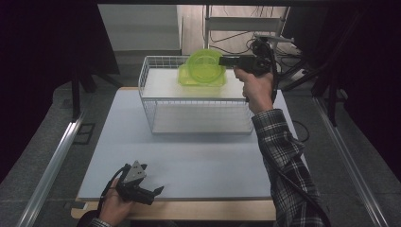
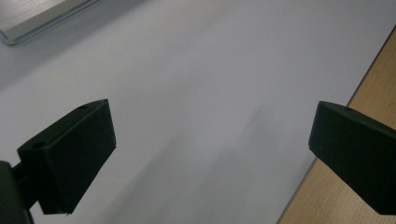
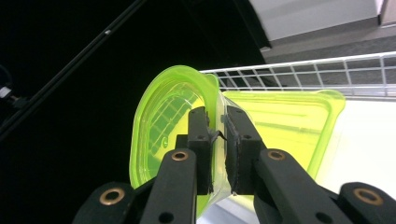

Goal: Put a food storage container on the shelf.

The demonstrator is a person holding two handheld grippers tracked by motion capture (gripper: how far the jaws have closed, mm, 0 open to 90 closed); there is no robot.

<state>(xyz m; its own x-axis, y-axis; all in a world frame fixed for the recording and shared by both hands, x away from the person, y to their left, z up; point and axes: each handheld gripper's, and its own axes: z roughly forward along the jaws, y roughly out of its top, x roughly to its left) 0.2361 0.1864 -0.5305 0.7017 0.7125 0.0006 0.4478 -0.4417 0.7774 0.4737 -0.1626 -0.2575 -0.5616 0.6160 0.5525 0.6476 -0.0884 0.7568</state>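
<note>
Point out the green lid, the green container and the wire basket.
green lid [image 3: 159,121]: right gripper view, its clear inner face.
green container [image 3: 289,121]: right gripper view, its side wall.
wire basket [image 1: 198,116]: high view, its front wall.

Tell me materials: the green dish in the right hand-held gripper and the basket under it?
Green dish: looks like translucent glossy plastic; basket wires show through it. Second green container behind: same look. Basket: likely white-coated metal wire, thin grid walls.

A translucent lime-green plate [image 1: 204,64] and a matching green container [image 1: 201,80] sit in a white wire basket [image 1: 198,124]. The worktop [image 1: 189,161] is pale grey, the sleeve [image 1: 283,156] black-and-white plaid, the gripper fingers [image 3: 201,140] black.
</note>
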